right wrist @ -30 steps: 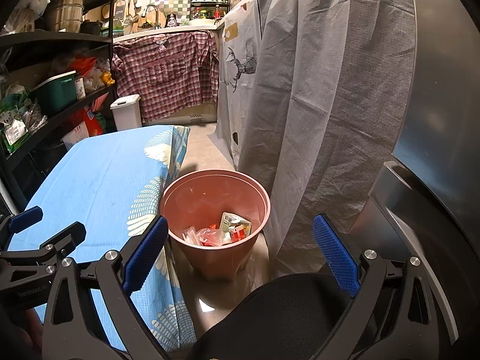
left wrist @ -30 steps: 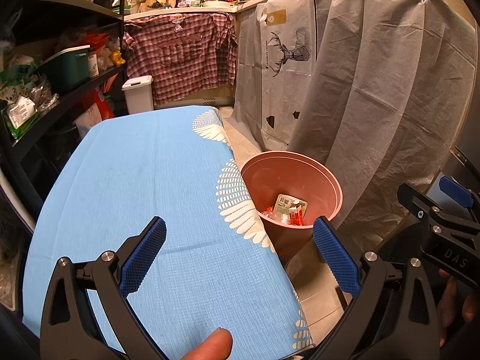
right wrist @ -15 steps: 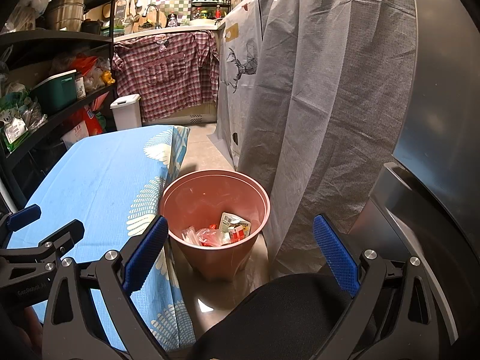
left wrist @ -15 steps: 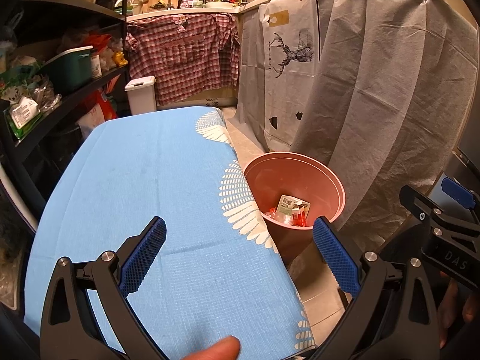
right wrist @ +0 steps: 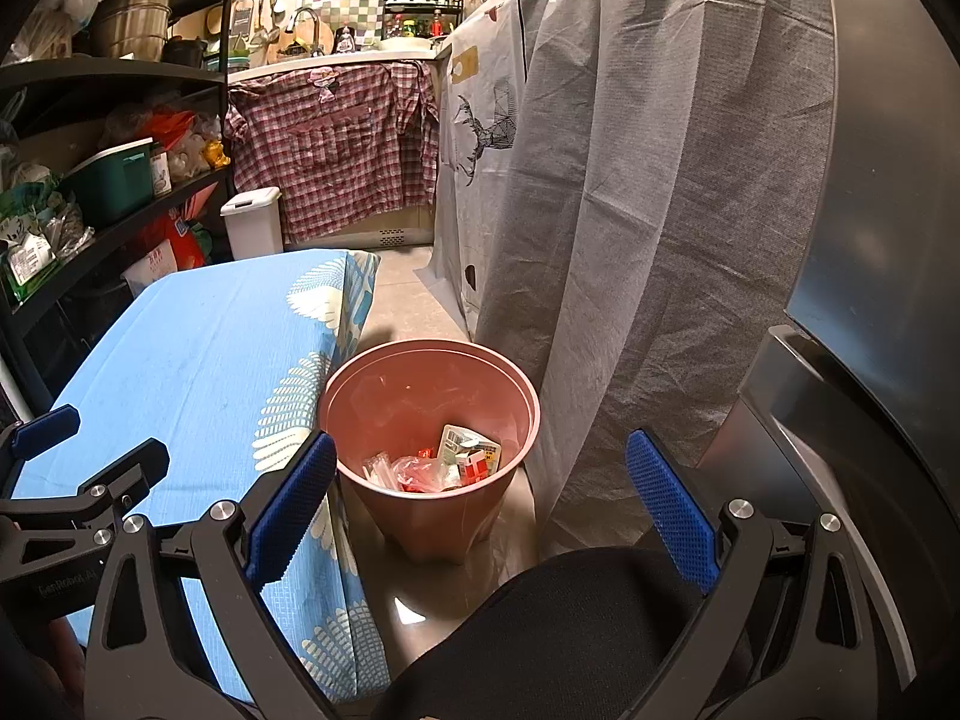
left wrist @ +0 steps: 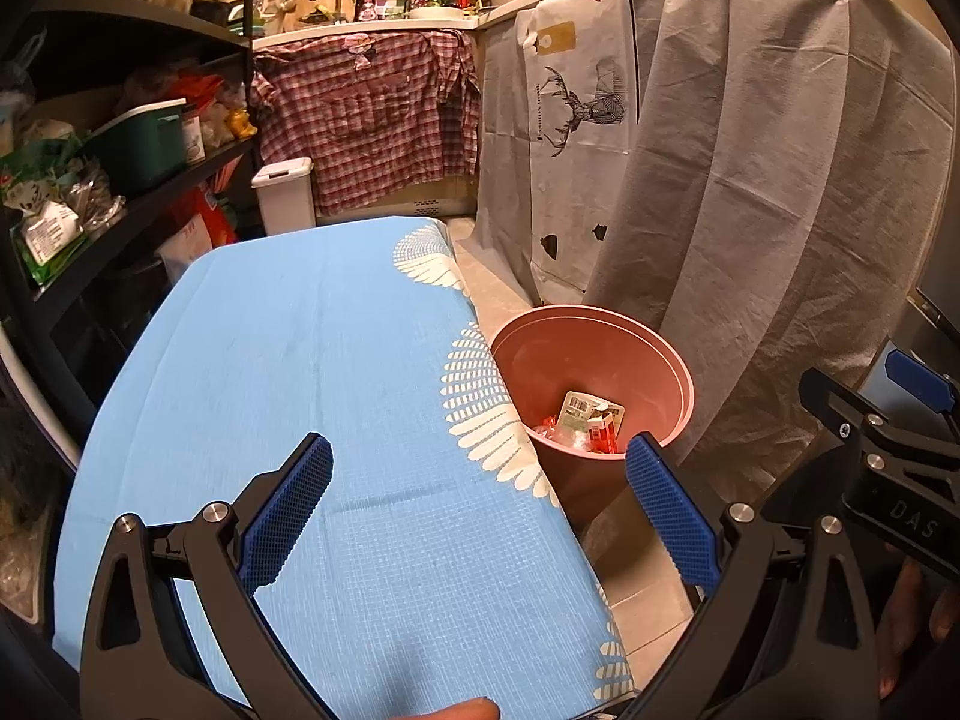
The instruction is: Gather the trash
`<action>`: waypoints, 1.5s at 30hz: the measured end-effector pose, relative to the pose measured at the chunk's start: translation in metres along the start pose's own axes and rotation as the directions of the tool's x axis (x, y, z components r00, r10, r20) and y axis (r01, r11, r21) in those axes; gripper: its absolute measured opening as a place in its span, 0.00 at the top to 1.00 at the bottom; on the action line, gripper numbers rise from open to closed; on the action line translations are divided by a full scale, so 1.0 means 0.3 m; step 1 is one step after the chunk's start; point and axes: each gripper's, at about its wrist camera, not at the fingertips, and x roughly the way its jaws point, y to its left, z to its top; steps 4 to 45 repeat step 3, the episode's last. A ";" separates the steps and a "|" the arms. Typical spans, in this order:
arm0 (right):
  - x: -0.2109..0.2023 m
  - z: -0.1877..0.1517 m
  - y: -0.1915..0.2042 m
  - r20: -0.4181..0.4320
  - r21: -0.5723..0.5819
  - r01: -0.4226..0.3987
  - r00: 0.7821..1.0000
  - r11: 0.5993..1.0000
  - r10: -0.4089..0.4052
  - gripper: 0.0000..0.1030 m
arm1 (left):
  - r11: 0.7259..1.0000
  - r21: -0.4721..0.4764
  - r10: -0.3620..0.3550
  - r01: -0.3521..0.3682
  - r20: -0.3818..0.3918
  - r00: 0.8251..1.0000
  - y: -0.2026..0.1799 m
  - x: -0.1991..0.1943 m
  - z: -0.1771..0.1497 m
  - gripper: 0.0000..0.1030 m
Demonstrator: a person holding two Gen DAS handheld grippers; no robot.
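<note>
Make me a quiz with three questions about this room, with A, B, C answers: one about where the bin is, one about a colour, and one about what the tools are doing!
1. Where does the bin stand?
A. On the floor beside the table
B. On top of the table
C. On a shelf

2. What colour is the tablecloth?
A. Green
B. Light blue with white feather shapes
C. Plain red

3. What are the left tool and the right tool doing?
A. Both squeeze wrappers
B. One holds a cup
C. Both are open and hold nothing

Answers:
1 A, the pink bin sits on the floor tiles against the table's hanging cloth.
2 B, the cloth is light blue with white feathers along its edge.
3 C, each tool's blue pads stand wide apart with nothing between them; the wrappers lie inside the bin.
</note>
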 end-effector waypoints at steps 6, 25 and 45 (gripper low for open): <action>0.000 0.000 0.000 0.000 0.000 0.000 1.000 1.000 0.000 0.07 | 1.000 -0.002 -0.001 0.001 -0.002 1.000 0.002 -0.001 -0.001 0.08; 0.000 0.000 0.000 0.000 0.000 0.000 1.000 1.000 0.000 0.07 | 1.000 -0.002 -0.001 0.001 -0.002 1.000 0.002 -0.001 -0.001 0.08; 0.000 0.000 0.000 0.000 0.000 0.000 1.000 1.000 0.000 0.07 | 1.000 -0.002 -0.001 0.001 -0.002 1.000 0.002 -0.001 -0.001 0.08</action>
